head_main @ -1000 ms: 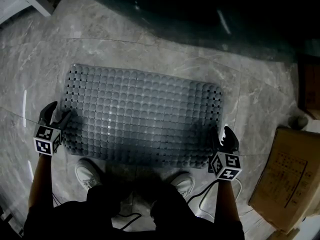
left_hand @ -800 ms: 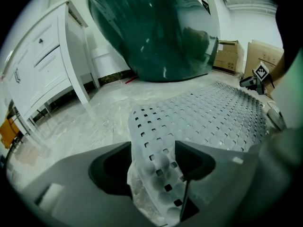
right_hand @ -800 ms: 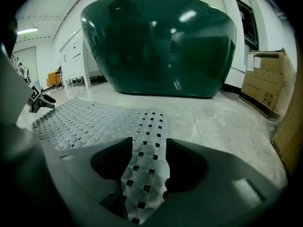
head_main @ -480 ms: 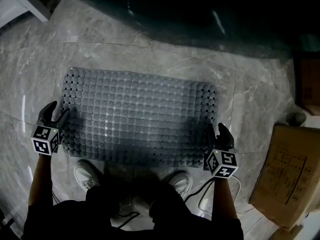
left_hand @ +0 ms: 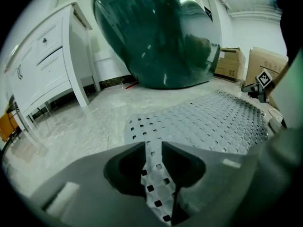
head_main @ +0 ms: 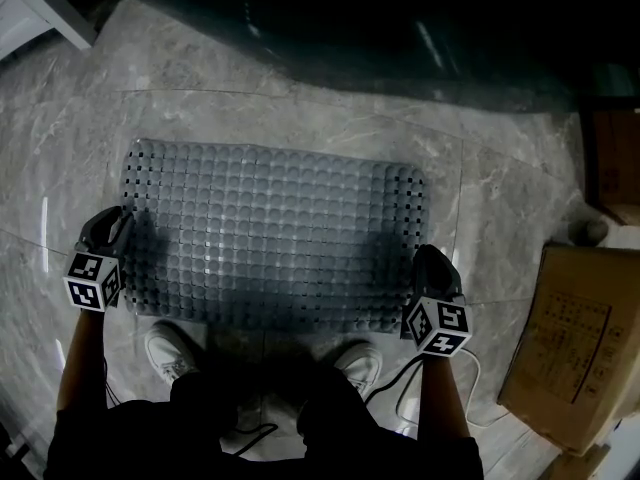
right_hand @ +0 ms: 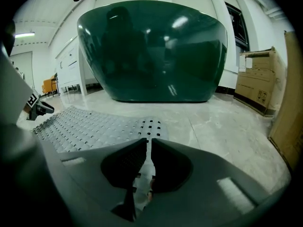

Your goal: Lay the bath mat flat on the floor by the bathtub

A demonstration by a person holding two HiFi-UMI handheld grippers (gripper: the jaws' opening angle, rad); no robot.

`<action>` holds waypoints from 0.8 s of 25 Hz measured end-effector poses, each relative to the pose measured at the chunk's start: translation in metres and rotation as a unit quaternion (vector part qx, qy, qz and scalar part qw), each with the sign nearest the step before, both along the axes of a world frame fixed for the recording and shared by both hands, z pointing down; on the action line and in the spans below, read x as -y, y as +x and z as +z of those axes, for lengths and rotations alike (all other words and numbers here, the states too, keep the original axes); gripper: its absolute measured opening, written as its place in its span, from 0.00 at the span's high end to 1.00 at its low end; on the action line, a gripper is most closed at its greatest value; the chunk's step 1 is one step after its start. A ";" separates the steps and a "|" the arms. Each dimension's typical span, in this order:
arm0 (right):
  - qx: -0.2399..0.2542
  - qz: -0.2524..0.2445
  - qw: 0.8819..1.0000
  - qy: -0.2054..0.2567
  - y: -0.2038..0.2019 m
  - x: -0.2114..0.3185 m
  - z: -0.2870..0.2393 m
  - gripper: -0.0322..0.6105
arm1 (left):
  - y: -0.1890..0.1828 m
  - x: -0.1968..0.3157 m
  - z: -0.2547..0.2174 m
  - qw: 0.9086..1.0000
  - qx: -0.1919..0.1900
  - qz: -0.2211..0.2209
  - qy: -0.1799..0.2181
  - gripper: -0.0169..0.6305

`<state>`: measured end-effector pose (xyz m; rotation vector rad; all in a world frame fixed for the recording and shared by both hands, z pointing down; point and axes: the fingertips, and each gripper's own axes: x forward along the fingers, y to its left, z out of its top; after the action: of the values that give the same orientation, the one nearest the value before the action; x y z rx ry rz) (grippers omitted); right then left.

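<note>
The grey perforated rubber bath mat (head_main: 270, 233), stretched between them for flattening, is pinched edgewise by the left claw (head_main: 108, 230) and the right claw (head_main: 431, 264), which has just been closing.

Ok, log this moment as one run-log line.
left gripper: shut on bath mat, left end | right gripper: jaws just closing, pinching its right end | bath mat: spread on floor beside bathtub

Dim head view, glare on bathtub (right_hand: 151, 51), fisheye-warped gripper views
</note>
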<state>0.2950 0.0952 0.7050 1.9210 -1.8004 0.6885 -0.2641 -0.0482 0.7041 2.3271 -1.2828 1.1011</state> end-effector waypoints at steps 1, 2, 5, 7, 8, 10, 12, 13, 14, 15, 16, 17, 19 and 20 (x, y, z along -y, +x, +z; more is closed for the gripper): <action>-0.002 0.000 1.000 0.001 -0.001 0.000 -0.001 0.87 | 0.001 -0.001 0.000 1.000 0.000 0.001 -0.002 0.81; -0.003 -0.001 1.000 0.001 -0.002 0.001 -0.002 0.89 | 0.002 -0.001 0.000 1.000 -0.001 0.002 -0.002 0.83; 0.000 -0.002 1.000 0.002 -0.005 0.002 -0.002 0.91 | 0.007 0.003 -0.003 1.000 -0.004 0.002 0.007 0.92; -0.001 -0.002 1.000 0.001 -0.006 0.002 -0.001 0.91 | 0.008 0.004 -0.003 1.000 -0.005 0.001 0.009 0.97; -0.006 -0.003 1.000 0.000 -0.007 0.002 0.000 0.91 | 0.007 0.003 -0.002 1.000 -0.004 0.000 0.008 0.97; -0.016 -0.005 1.000 -0.004 -0.008 0.002 0.002 0.91 | 0.006 0.001 0.002 1.000 -0.003 -0.001 0.006 0.97; -0.015 -0.009 1.000 -0.005 -0.011 0.002 0.003 0.91 | 0.006 0.001 0.003 1.000 -0.006 -0.005 0.003 0.97; -0.013 -0.010 1.000 -0.005 -0.013 0.003 0.002 0.91 | 0.006 0.001 0.003 1.000 -0.007 -0.006 0.001 0.97; -0.012 -0.013 1.000 -0.006 -0.015 0.004 0.001 0.91 | 0.007 0.001 0.002 1.000 -0.007 -0.006 -0.001 0.97; -0.012 -0.016 1.000 -0.007 -0.016 0.006 -0.001 0.91 | 0.008 0.002 0.000 1.000 -0.005 -0.005 -0.003 0.97; -0.011 -0.019 1.000 -0.010 -0.016 0.009 -0.002 0.91 | 0.010 0.003 -0.003 1.000 -0.003 -0.003 -0.005 0.97; -0.010 -0.021 1.000 -0.013 -0.015 0.013 -0.005 0.91 | 0.012 0.005 -0.006 1.000 -0.001 -0.002 -0.008 0.97; -0.006 -0.023 1.000 -0.019 -0.012 0.019 -0.009 0.91 | 0.016 0.007 -0.011 1.000 -0.001 -0.003 -0.012 0.97; -0.005 -0.023 1.000 -0.019 -0.013 0.019 -0.011 0.91 | 0.016 0.007 -0.013 1.000 -0.002 -0.005 -0.012 0.97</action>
<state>0.2820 0.0762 0.6942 1.8485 -1.8063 0.6917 -0.2482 -0.0551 0.6911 2.3027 -1.2721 1.1021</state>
